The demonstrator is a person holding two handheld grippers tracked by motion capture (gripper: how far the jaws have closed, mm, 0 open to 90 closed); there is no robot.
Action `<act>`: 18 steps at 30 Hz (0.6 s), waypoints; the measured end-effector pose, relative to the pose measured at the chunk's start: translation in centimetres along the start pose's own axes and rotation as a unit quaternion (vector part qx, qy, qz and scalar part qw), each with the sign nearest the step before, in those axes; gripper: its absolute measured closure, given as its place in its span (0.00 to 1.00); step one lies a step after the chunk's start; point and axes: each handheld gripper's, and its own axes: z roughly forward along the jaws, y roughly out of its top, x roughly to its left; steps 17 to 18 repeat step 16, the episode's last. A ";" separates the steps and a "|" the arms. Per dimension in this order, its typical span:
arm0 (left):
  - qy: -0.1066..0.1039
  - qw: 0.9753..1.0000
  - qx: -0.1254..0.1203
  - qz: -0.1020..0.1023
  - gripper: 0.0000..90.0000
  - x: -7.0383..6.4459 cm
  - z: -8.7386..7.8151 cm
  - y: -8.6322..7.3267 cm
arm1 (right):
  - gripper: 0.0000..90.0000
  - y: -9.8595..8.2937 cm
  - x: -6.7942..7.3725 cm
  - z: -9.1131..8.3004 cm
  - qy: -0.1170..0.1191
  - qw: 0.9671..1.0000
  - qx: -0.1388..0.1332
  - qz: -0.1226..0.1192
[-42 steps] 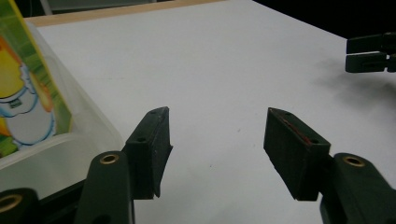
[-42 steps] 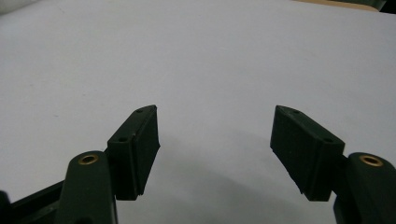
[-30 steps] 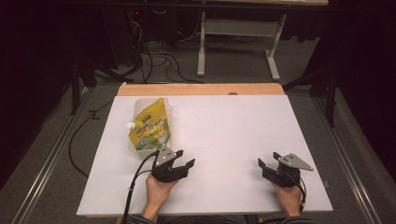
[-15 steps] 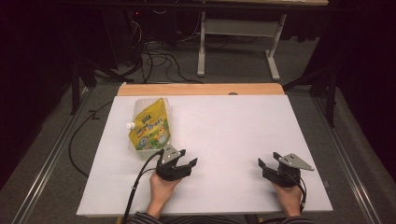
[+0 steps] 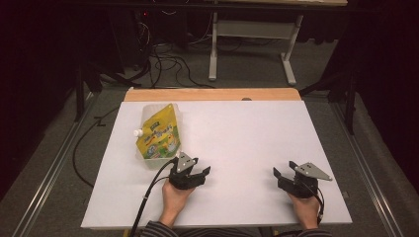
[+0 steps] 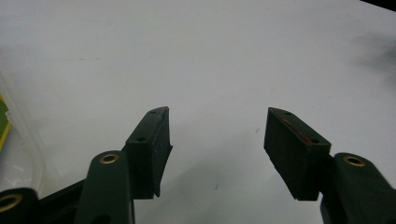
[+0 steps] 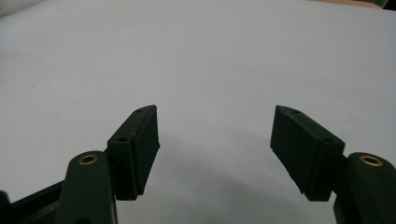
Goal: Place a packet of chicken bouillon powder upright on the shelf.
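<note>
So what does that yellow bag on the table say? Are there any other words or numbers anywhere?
Yellow and green spouted pouch: it has printing and pictures on its front, but in the high view the letters are too small and blurred to read.
Left gripper: no words or numbers on it.
Right gripper: no words or numbers on it.
White table: nothing written on it.

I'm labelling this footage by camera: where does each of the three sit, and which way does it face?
High view: above the person's side, facing forward and down on the white table; both hands, left tongs, right tongs, pouch.
Left gripper view: rides the left tongs, facing along its open jaws.
Right gripper view: likewise on the right tongs.
Shared: high and left gripper views both show the pouch.
</note>
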 end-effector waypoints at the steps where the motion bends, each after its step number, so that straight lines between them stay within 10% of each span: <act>1: 0.000 1.000 0.000 0.000 0.46 0.0 0.0 0.0 | 0.37 0.0 0.0 0.0 0.000 1.000 0.000 0.000; 18: 0.015 1.000 -0.001 0.027 0.42 -0.2 0.2 -0.5 | 0.36 0.0 0.0 -0.1 -0.001 1.000 -0.004 0.001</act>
